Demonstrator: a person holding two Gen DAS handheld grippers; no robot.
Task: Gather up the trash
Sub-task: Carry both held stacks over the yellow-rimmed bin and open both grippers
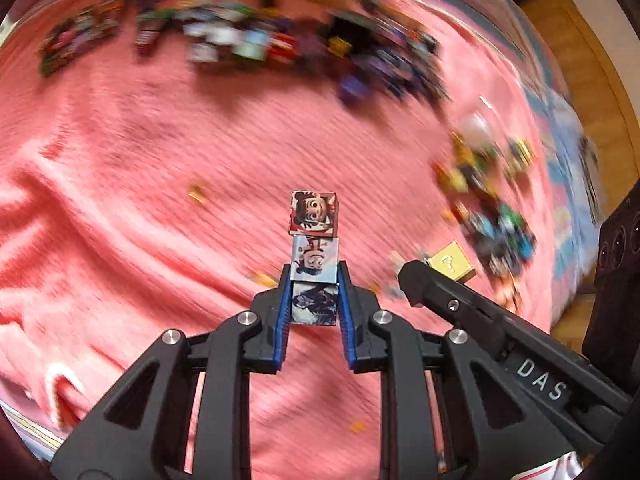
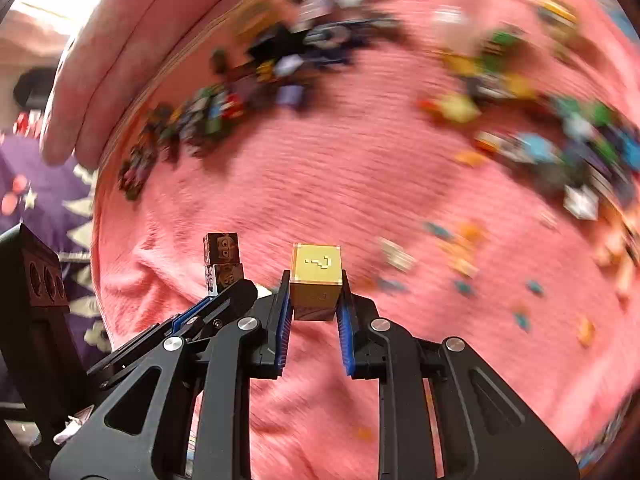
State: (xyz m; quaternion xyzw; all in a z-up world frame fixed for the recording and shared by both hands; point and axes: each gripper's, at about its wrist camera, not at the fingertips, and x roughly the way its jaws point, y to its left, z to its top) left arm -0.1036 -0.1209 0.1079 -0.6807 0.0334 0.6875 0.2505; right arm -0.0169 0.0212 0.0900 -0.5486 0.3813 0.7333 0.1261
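Pink blanket (image 1: 168,152) strewn with blurred small cubes (image 1: 256,40).

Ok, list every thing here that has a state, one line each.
left tool: shut on the stack of picture cubes
stack of picture cubes: three high, held off the blanket
right tool: shut on the gold question-mark cube
gold question-mark cube: held, mark facing up
pink blanket: spread, strewn with blurred small items
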